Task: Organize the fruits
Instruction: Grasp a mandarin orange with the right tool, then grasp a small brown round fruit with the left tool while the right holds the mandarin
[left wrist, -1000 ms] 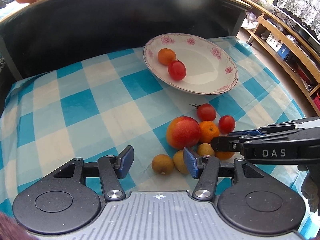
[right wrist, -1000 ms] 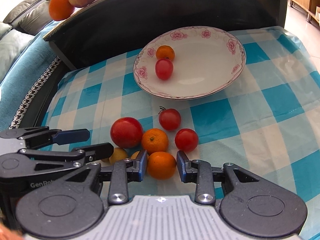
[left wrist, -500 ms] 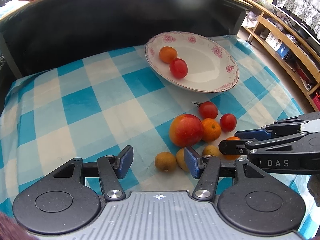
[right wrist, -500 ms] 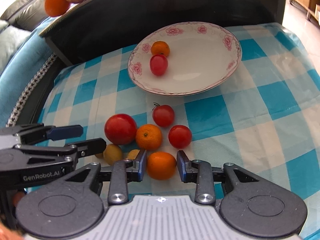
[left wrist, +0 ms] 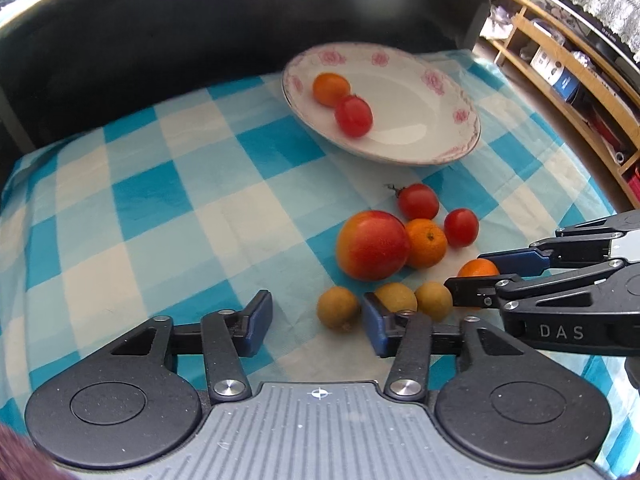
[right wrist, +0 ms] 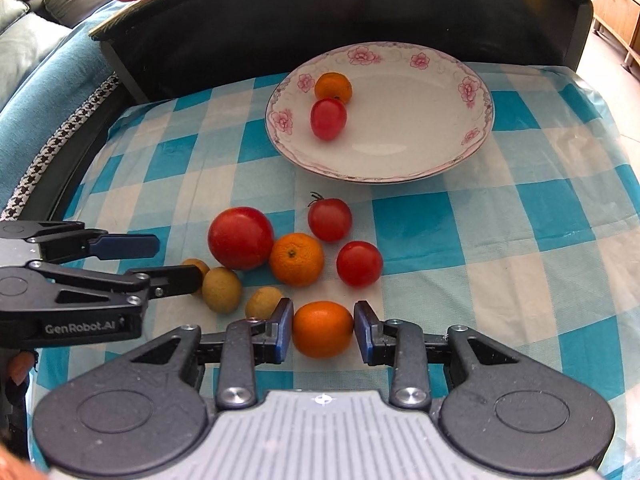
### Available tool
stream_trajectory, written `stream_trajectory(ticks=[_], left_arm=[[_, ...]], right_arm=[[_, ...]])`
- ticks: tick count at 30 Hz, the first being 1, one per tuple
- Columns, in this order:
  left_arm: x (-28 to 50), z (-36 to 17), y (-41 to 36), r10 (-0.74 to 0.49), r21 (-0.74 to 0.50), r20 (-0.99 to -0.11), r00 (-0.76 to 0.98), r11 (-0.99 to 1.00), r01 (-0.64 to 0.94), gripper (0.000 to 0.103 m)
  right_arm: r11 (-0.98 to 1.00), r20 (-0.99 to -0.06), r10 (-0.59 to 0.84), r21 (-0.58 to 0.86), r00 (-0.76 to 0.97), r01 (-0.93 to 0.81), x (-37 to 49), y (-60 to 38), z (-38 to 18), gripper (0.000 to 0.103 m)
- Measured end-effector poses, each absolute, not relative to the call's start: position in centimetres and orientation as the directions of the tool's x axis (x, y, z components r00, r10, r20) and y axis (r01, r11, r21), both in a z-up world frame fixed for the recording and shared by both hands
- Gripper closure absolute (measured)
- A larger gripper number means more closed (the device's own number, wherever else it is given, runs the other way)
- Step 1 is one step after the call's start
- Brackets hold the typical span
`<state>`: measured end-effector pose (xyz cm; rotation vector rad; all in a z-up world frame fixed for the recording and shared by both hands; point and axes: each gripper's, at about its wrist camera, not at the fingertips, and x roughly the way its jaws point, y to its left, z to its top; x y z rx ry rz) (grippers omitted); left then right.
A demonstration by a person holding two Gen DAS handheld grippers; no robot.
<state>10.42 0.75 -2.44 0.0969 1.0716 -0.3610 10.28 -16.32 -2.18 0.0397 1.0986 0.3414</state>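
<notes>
My right gripper is clamped on a small orange on the checked cloth, at the near edge of the fruit pile and well short of the flowered plate. My left gripper is closing around a brown longan, pads not yet pressing. I judge the orange light, firm and round, best held across its middle; the longan's thin shell could crack. Two more longans, a big tomato and a second orange crowd both grippers.
</notes>
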Motion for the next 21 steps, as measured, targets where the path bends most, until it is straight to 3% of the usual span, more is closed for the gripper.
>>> stream_trajectory(ticks=[5,9,21], left_arm=[[10.6,-2.5,0.5,-0.233,-0.085,-0.866,0.442,0.941,0.329,0.052],[10.3,-2.4,0.1,-0.252,-0.097,-0.872,0.419,0.929,0.357,0.067],[9.0,-2.1,0.3,-0.263,-0.117,-0.875,0.406,0.93,0.349,0.07]], right_arm=[[0.948,-0.866,0.292,0.208,0.406,-0.24,10.4,-16.4,-2.6,0.066],[0.947,-0.863,0.296,0.209,0.41,-0.244,10.3,-16.4,-2.7,0.066],[0.96,-0.87,0.247,0.161,0.426,-0.228,8.3,-17.4,-1.9,0.067]])
